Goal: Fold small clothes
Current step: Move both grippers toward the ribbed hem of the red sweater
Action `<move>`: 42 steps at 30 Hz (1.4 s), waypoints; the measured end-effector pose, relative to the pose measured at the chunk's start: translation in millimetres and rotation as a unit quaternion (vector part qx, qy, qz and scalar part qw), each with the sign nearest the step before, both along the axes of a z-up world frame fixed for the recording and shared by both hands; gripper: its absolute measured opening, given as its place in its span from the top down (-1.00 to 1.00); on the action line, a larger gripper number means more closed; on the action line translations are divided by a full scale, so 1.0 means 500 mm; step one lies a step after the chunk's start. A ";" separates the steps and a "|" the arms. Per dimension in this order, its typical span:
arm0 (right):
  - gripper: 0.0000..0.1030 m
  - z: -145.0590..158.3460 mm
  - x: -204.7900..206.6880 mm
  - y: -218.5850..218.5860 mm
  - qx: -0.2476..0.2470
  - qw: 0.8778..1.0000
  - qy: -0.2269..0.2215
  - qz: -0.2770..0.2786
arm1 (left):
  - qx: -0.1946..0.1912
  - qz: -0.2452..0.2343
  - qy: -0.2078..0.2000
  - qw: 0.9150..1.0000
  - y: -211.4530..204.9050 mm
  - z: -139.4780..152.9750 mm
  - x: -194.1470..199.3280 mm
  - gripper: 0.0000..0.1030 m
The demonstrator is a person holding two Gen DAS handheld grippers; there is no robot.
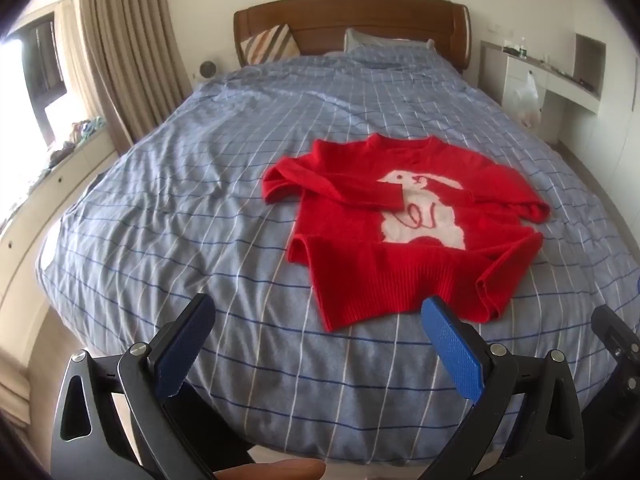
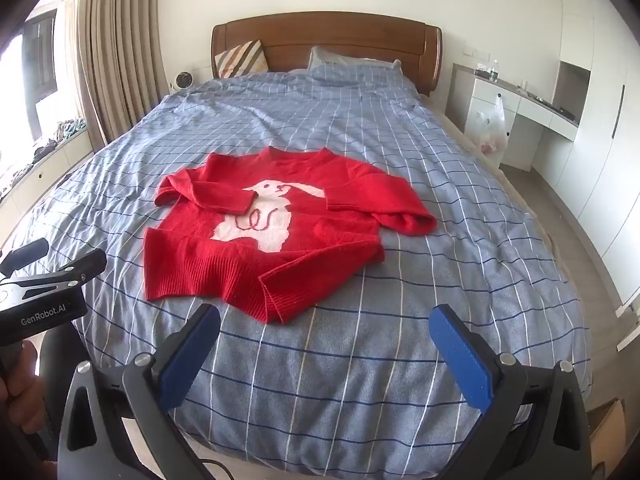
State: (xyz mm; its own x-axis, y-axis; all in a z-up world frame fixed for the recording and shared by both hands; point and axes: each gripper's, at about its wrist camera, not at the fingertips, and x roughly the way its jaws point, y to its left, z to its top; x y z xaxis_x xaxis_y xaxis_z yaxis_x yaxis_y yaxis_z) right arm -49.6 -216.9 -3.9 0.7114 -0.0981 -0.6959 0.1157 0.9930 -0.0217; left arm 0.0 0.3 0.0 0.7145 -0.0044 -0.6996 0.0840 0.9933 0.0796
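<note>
A small red sweater (image 1: 384, 236) with a white rabbit on the front lies face up on the bed; it also shows in the right wrist view (image 2: 272, 232). Both sleeves are folded in across the chest, and the bottom right corner of the hem is turned up. My left gripper (image 1: 320, 312) is open and empty, hovering just in front of the sweater's hem. My right gripper (image 2: 326, 320) is open and empty, also just in front of the hem. The left gripper's body (image 2: 44, 292) shows at the left edge of the right wrist view.
The bed (image 1: 200, 200) has a blue checked cover, pillows and a wooden headboard (image 1: 352, 20) at the far end. Curtains and a window bench (image 1: 60, 160) are on the left. A white desk (image 2: 520, 112) with a hanging plastic bag stands on the right.
</note>
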 end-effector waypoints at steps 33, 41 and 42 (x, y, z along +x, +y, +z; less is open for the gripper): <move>-1.00 -0.009 -0.011 -0.023 -0.071 0.995 0.013 -0.069 | 0.012 -0.018 0.022 1.000 -0.007 -0.017 -0.012 -1.00; -1.00 -0.008 -0.011 -0.022 -0.082 0.994 0.013 -0.071 | 0.011 -0.021 0.027 0.999 -0.007 -0.024 -0.007 -1.00; -1.00 -0.009 -0.012 -0.026 -0.076 0.995 0.010 -0.070 | 0.006 -0.026 0.031 0.999 -0.002 -0.029 -0.001 -1.00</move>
